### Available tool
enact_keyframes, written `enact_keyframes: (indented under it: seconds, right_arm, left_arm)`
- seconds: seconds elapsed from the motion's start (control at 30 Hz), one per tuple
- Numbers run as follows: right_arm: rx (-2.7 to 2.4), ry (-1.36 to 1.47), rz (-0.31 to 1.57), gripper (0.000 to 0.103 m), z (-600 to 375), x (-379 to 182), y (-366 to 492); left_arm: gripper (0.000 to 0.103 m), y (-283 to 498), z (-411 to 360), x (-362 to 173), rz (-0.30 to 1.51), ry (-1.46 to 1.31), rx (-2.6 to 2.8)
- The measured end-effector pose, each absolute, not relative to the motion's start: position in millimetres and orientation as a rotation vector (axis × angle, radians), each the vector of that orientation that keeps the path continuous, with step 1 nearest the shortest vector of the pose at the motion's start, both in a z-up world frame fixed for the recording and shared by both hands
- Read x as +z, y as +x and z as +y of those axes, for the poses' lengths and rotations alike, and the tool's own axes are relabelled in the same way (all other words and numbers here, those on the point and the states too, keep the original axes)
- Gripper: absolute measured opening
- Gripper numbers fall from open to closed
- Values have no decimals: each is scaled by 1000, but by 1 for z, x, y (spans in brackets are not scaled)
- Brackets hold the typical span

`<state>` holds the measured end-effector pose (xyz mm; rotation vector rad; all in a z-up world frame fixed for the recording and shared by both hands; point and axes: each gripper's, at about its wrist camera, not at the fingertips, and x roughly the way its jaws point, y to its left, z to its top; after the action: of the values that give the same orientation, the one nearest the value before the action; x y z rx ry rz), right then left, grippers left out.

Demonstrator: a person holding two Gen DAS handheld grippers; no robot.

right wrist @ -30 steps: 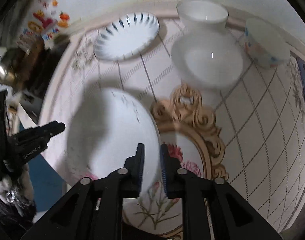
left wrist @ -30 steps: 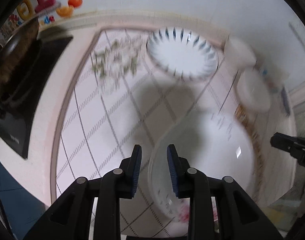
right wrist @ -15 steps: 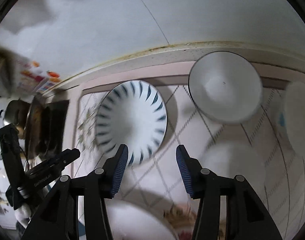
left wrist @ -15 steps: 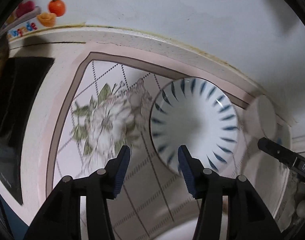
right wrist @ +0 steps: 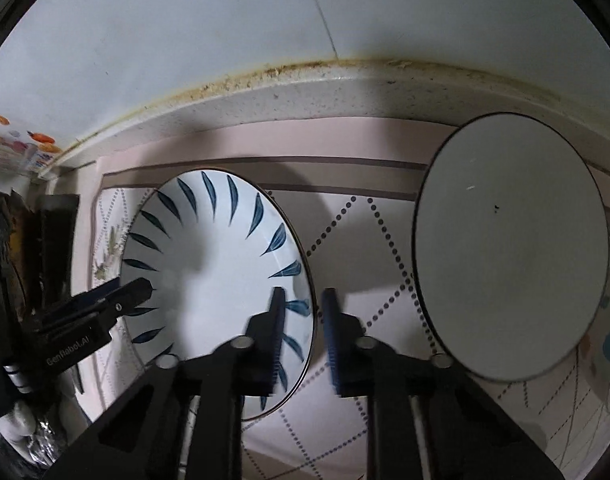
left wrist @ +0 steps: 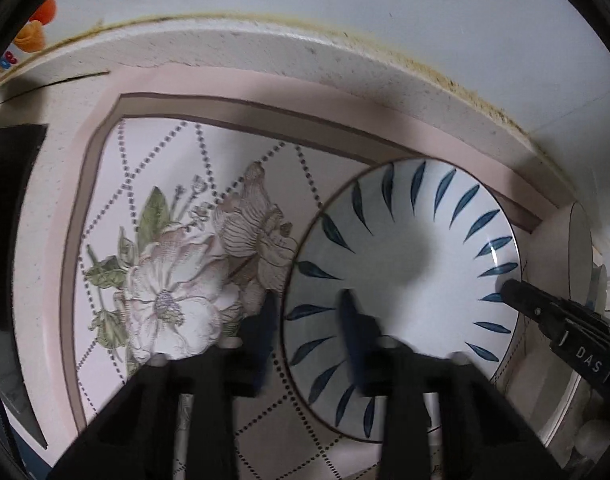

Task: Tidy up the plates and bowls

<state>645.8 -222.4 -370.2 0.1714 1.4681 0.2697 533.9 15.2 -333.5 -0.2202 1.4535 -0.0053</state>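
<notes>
A white plate with blue leaf strokes [left wrist: 405,280] lies on the flowered mat near the back wall; it also shows in the right wrist view [right wrist: 221,276]. My left gripper [left wrist: 307,312] is open, its fingers straddling the plate's left rim. My right gripper [right wrist: 303,308] is open, its fingers straddling the plate's right rim. Each gripper shows in the other's view: the right one [left wrist: 561,328] at the plate's right edge, the left one [right wrist: 93,312] at its left edge. A plain white bowl [right wrist: 513,240] stands to the right.
The wall and a raised counter ledge [right wrist: 305,92] run close behind the plate. A black appliance [left wrist: 5,208] stands at the left. A patterned bowl [right wrist: 609,336] sits at the far right. A flower print [left wrist: 177,288] marks the mat left of the plate.
Both grippers have moved forward from the large white plate to the blue-stroked plate and opened. They now flank its left and right rims.
</notes>
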Motion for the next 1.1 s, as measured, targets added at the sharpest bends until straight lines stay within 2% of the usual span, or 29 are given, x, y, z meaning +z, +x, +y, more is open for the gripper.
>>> enact_keyframes:
  seconds: [0.27, 0.57, 1.1]
  right_arm:
    - [279, 103, 1440, 11, -218, -372, 644]
    - [288, 105, 1420, 11, -216, -357, 631]
    - [310, 103, 1352, 11, -225, -277, 530]
  left_arm:
    - [21, 523, 6, -329, 1438, -146, 2]
    - [21, 491, 2, -296, 1389, -128, -18]
    - [21, 406, -6, -231, 1339, -118, -91]
